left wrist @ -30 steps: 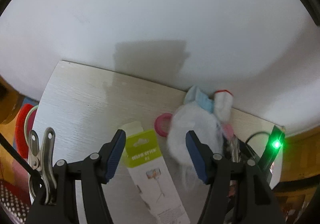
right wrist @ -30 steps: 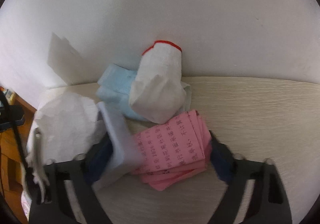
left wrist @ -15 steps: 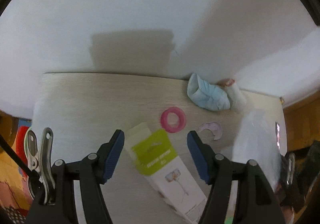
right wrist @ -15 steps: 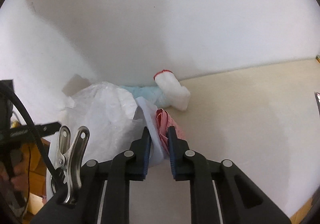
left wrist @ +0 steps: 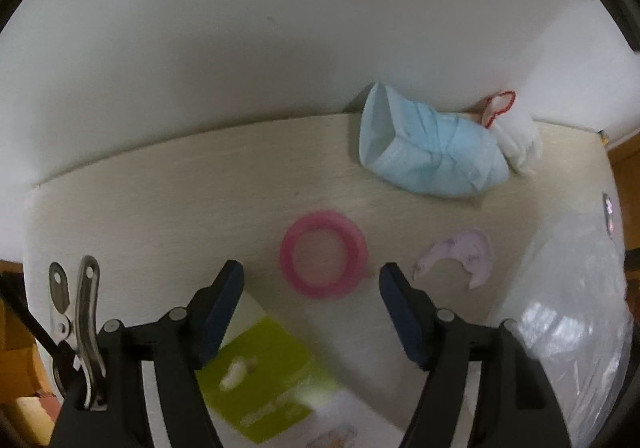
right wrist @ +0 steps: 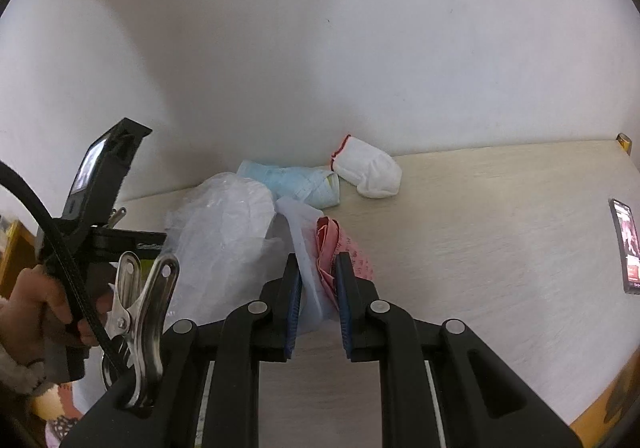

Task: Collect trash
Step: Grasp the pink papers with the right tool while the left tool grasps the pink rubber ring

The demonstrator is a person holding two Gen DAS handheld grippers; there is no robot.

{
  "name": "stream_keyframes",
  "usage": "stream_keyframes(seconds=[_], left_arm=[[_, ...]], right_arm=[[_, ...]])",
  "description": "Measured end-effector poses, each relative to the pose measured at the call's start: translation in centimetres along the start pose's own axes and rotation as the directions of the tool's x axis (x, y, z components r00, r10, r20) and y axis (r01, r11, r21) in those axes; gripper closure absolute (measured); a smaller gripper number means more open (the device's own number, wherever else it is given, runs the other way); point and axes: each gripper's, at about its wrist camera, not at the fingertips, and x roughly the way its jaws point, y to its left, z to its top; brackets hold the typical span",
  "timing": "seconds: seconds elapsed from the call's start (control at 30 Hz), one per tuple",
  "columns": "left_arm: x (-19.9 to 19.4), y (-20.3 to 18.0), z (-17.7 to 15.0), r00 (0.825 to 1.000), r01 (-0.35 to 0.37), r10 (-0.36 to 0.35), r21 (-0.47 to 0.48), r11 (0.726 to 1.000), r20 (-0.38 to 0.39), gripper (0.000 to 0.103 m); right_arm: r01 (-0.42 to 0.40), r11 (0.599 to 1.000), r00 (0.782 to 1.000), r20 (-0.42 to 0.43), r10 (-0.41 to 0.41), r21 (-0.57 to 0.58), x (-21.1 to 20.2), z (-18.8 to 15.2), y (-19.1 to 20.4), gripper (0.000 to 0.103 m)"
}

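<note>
Left wrist view first: the left tongs (left wrist: 310, 280) are spread wide with nothing gripped, and their jaws have just been opening a bit more. Right under them at the bottom of the frame is a green-and-white box (left wrist: 260, 380), blurry and cut off by the lower edge, so the print is unreadable. Just past the tips sits a pink ring (left wrist: 323, 254) on the desk (left wrist: 160, 208), with a torn lilac scrap (left wrist: 460, 254) to its right. At the far right edge a clear plastic bag (left wrist: 568, 328) is only partly in frame. Furthest back, against the wall, lie a blue face mask (left wrist: 432, 152) and a white glove (left wrist: 516, 136) with a red cuff, half tucked behind the mask.

The right wrist view shows what the left doesn't: the right tongs (right wrist: 318, 276) are clenched on crumpled pink paper (right wrist: 336, 248) plus a pale translucent sheet (right wrist: 306, 244). At lower left a hand (right wrist: 36, 312) holds the other gripper's handle, and a phone (right wrist: 626, 246) sits at the right edge.
</note>
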Motion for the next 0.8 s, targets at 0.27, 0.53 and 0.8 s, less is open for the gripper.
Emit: stream_keyframes(seconds=[0.27,0.53,0.8], left_arm=[[0.5,-1.7,0.6,0.995,-0.078,0.070,0.105,0.991,0.072,0.049],[-2.2,-1.2,-0.6,0.995,-0.068,0.063,0.077,0.995,0.077,0.059],[-10.3,2.2,-1.3,0.979,-0.125,0.131,-0.048,0.991,0.159,0.058]], right_arm=[[-0.037,0.998,0.996,-0.073,0.041,0.057,3.7,-0.9,-3.0,0.069],[-0.099,0.991,0.992,-0.073,0.106,0.094,3.2,-0.7,-5.7,0.067],[-0.079,0.997,0.986,-0.148,0.078,0.002,4.7,-1.5,-7.9,0.052]])
